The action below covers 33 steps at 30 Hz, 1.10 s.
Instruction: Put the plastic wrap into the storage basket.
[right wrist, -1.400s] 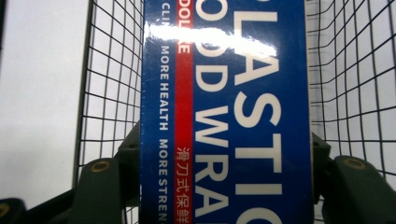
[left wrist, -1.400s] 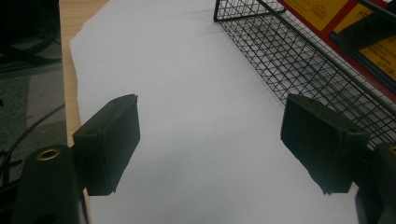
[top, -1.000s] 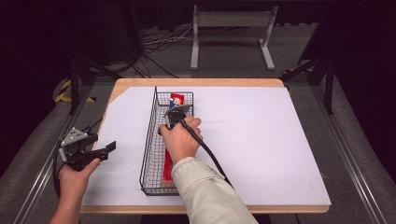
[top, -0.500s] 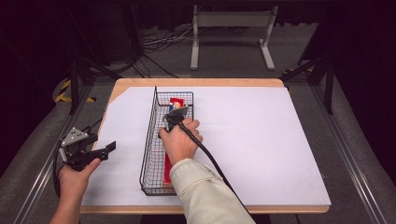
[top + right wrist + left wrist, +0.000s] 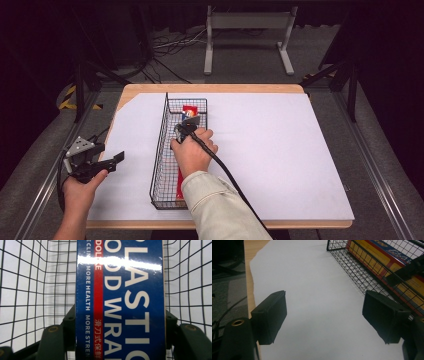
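Note:
A long box of plastic wrap [image 5: 120, 300], blue with a red stripe and white lettering, lies lengthwise in a black wire basket [image 5: 160, 150]. My right gripper [image 5: 187, 125] is down in the basket's far half, shut on the box. In the right gripper view its fingers [image 5: 68, 325] press both long sides of the box. The box's red and yellow side [image 5: 382, 257] shows through the mesh in the left gripper view. My left gripper [image 5: 112, 161] is held open over the table's left edge, and nothing sits between its jaws [image 5: 324, 310].
White paper [image 5: 280, 150] covers the wooden table. The basket [image 5: 362, 277] stands just right of the left gripper. A metal stand [image 5: 247, 30] and cables lie on the floor beyond the table.
My right gripper with the box has shifted slightly toward the person inside the basket. The left gripper has stayed where it was.

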Tool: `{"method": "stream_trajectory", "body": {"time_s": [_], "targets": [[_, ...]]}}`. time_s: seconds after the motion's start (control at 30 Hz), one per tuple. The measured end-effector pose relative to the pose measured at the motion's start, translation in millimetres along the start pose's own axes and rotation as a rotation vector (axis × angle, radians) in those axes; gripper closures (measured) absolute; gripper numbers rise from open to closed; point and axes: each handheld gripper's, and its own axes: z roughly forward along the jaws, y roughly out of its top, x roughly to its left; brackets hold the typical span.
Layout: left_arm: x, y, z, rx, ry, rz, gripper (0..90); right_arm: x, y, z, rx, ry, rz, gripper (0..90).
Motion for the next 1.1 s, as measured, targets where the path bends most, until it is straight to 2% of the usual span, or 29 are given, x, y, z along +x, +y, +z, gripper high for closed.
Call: {"method": "stream_trajectory", "body": {"time_s": [0.4,0.5,0.77,0.97,1.1], "targets": [[-0.5,-0.2,1.2,0.003,-0.002,0.000,20.5,0.2,0.8,0.0,-0.018,0.012,-0.008,33.7],[-1.2,-0.5,2.5,0.010,-0.002,0.005,20.5,2.0,0.7,-1.3,-0.045,0.025,-0.026,29.4],[-1.1,-0.2,2.6,0.010,-0.001,0.003,20.5,2.1,4.2,-7.7,-0.050,0.050,-0.029,27.3],[-1.3,-0.2,2.5,0.012,0.000,0.004,20.5,1.1,5.9,-14.7,-0.064,0.067,-0.027,26.2],[-1.6,0.2,3.1,0.012,-0.001,0.002,20.5,1.7,10.2,-28.4,-0.088,0.077,-0.038,25.4]]}}
